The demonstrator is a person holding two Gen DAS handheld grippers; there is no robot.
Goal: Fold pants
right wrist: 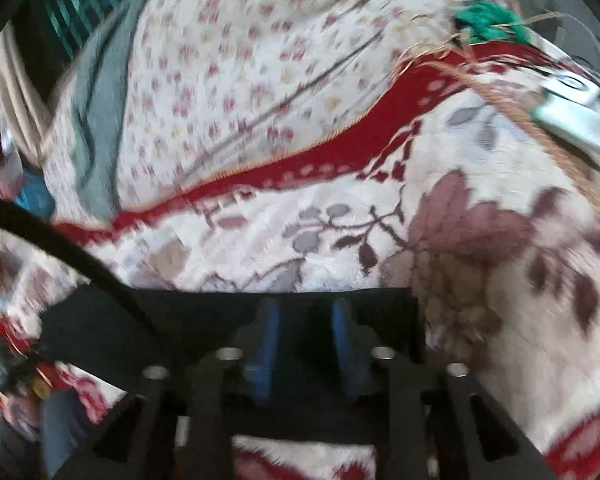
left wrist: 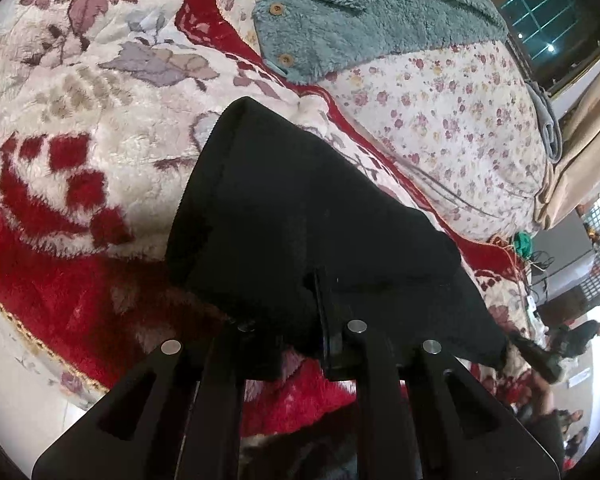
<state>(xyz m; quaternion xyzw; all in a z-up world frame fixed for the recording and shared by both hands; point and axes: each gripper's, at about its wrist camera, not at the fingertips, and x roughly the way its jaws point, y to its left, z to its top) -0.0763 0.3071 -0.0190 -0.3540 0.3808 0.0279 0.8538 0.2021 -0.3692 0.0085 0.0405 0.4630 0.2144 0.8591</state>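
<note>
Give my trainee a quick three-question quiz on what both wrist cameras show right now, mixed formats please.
1. True or false: the left tongs are shut on the black pants.
2. What lies beyond the pants on the floral sheet? A) teal fleece garment B) a laptop C) shoes
3. Fill in: the pants hang above a red and cream ____.

Key
1. True.
2. A, the teal fleece garment with wooden buttons.
3. Blanket. The right tongs also reach into the black fabric, though blur hides their grip.
</note>
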